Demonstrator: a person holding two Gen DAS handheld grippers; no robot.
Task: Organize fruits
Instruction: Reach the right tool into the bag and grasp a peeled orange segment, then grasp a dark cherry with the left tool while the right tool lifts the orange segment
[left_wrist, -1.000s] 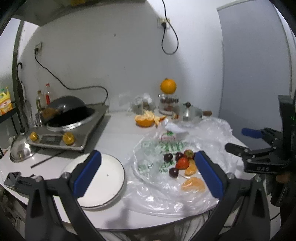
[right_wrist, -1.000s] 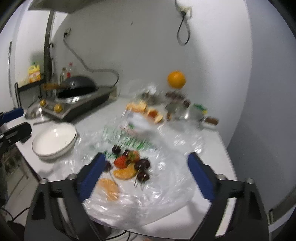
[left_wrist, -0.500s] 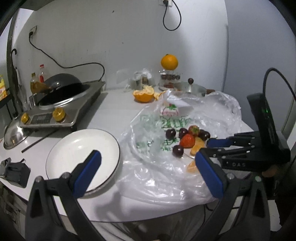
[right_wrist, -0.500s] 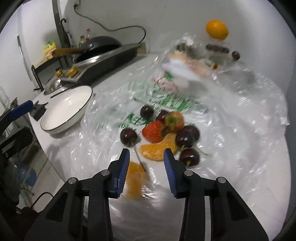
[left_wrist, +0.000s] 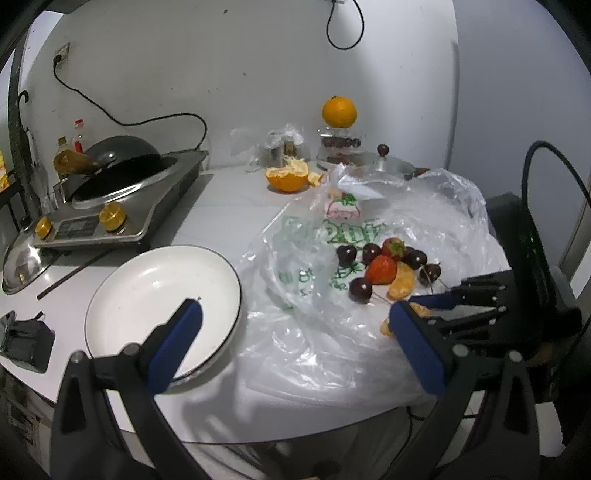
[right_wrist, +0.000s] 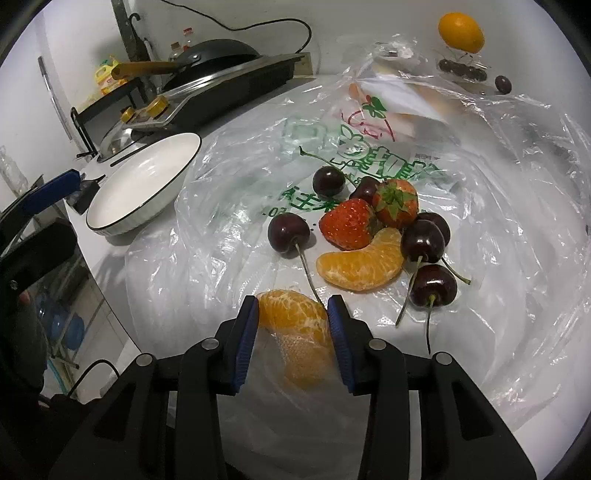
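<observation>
Your right gripper has its blue fingers pressed on both sides of an orange slice. They have just been closing, and now the slice sits tight between them. The slice lies on the plastic bag, at the near edge of the fruit pile. Its long side runs away from you, along the fingers, and its far tip sticks out past them toward the pile.

Close around it are other fruits. A cherry lies just beyond the slice, and its thin stem reaches down to your right finger. A second orange slice lies just to the right, curved like a smile, with its long side going left to right. Two strawberries sit behind it, touching each other. More cherries lie on the right, with stems pointing toward you. The bag is crinkly and bunched up all around the fruit.

Your left gripper is wide open and holds nothing. It hangs over the tabletop, with one finger above the white bowl and the other near the bag. The bowl stands left of the bag, touching its edge. A cooker with a black pan stands behind the bowl. A whole orange sits on a jar at the back.
</observation>
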